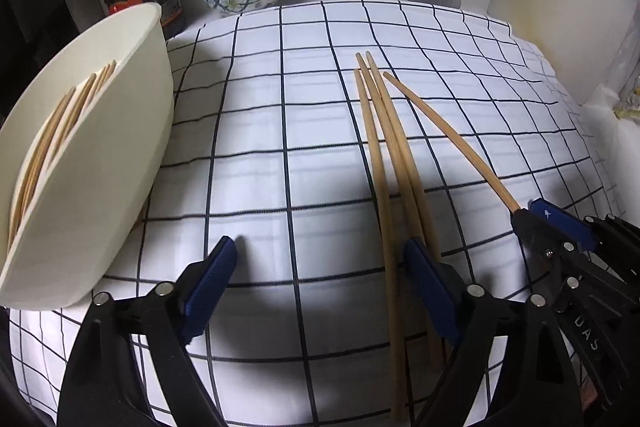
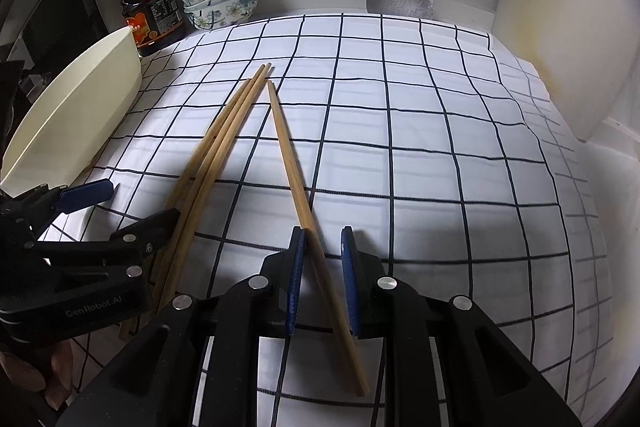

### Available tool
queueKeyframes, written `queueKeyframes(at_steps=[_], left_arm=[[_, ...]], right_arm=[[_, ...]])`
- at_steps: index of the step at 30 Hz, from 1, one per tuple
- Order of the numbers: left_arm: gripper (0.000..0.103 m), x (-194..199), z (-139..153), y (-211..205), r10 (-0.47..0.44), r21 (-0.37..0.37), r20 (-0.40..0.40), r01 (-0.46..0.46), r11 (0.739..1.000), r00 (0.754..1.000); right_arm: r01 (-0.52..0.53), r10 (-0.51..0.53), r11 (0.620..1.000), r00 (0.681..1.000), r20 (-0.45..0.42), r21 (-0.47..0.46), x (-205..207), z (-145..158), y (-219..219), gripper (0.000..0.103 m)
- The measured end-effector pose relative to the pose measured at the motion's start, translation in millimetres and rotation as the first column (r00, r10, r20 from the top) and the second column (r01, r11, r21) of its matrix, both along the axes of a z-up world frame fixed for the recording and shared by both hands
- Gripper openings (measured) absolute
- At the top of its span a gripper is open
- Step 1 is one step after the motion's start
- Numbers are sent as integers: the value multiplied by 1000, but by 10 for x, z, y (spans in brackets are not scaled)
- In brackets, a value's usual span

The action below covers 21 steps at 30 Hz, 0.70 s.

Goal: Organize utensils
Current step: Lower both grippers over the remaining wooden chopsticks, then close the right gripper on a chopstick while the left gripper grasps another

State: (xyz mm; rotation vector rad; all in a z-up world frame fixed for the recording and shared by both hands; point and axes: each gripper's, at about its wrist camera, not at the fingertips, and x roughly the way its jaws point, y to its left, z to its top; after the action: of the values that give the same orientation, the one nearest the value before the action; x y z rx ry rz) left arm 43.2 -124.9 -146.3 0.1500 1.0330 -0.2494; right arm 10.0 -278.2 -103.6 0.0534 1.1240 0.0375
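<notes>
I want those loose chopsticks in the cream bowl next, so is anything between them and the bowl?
Nothing visible stands between: only bare checked cloth lies between the three loose chopsticks and the cream bowl, which already holds others.

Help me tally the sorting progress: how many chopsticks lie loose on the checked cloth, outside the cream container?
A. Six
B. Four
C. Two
B: four chopsticks lie on the checked cloth, three bunched together and one angled apart between the fingers of the right gripper; the rest sit in the cream container.
</notes>
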Motion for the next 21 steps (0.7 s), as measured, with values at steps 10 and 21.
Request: queueKeyframes(at_steps=[10, 21], left_arm=[[42, 58, 42, -155, -43, -9, 17, 43, 999, 999], [7, 40, 53, -225, -85, -17, -9, 85, 996, 996]], right_arm=[[-57, 57, 998, 998, 18, -39, 227, -50, 87, 24], [-69, 69, 997, 998, -1, -36, 275, -52, 110, 6]])
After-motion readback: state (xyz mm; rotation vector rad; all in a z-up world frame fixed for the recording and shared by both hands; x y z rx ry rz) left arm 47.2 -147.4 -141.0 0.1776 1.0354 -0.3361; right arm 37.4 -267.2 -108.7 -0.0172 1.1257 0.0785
